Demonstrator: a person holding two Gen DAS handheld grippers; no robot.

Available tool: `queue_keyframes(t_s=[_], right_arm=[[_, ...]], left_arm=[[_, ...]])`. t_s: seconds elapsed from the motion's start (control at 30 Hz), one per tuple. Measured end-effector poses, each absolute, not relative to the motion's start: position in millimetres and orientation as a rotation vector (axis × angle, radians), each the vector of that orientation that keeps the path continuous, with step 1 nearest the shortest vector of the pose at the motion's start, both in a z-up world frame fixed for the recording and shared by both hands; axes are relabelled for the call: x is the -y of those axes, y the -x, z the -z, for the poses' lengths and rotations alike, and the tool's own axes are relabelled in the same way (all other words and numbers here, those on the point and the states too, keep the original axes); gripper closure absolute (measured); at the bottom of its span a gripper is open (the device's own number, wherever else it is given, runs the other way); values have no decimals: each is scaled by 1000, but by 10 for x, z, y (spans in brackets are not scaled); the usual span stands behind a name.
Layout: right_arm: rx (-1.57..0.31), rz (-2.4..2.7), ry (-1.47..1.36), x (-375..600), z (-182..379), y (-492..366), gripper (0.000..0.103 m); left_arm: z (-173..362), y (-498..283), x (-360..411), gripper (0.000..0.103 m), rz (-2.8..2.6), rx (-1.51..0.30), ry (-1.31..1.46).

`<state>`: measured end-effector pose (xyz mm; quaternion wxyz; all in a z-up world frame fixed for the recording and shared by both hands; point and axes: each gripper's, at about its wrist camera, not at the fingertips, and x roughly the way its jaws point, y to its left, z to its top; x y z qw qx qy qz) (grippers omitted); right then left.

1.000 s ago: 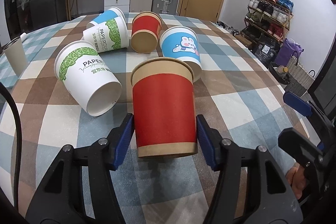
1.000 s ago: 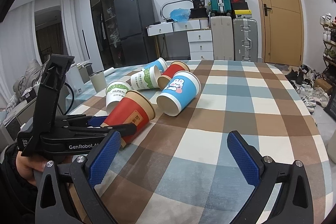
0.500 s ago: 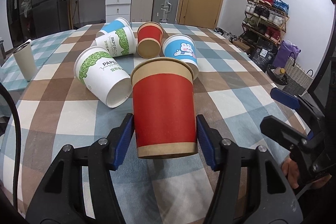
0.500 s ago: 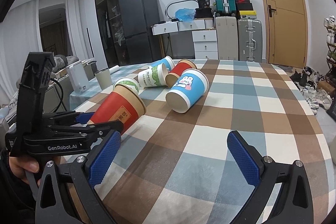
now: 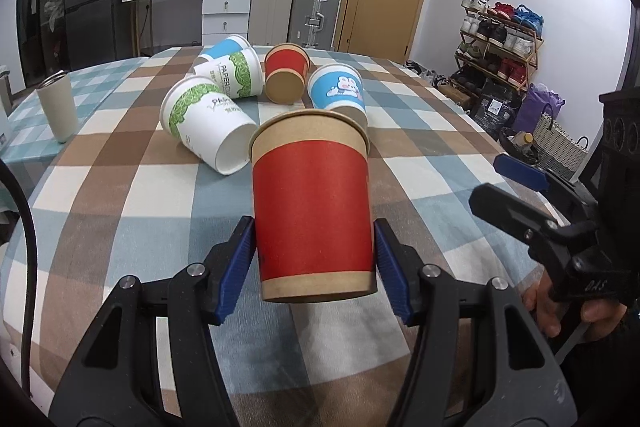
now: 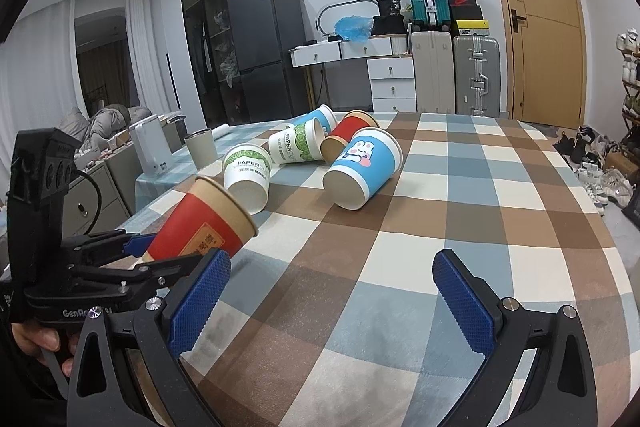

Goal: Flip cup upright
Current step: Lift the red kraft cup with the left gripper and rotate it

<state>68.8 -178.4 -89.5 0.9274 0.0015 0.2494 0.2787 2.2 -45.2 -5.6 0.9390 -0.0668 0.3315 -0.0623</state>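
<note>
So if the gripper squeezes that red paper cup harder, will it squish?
Probably. The red paper cup with brown bands looks thin-walled and seems empty, so likely light and easy to dent. The left gripper pinches it near the base, its stiffer end. Laid down, it would likely roll in a curve, since it tapers.

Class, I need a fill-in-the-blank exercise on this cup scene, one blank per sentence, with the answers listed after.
1. The left gripper is shut on the ____ cup with kraft bands.
2. The right gripper has its jaws ____.
3. The blue cup on the checked tablecloth bears a cartoon ____.
4. The held cup is ____, not upright.

Answers: red; open; rabbit; tilted
</note>
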Motion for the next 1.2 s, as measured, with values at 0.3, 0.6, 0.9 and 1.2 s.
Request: queue_keyframes(t_s=[0.3, 0.6, 0.9, 1.2], right_arm=[[-514, -569, 20, 1747, 912, -675, 0], [-519, -575, 22, 1748, 913, -677, 0], [-521, -575, 19, 1746, 920, -673, 0], [-523, -576, 6, 1753, 924, -683, 0]], left_arm=[[139, 84, 496, 47, 142, -686, 152], [206, 132, 646, 47, 161, -695, 128], [241, 129, 665, 46, 168, -703, 123], [194, 170, 638, 19, 179, -680, 124]])
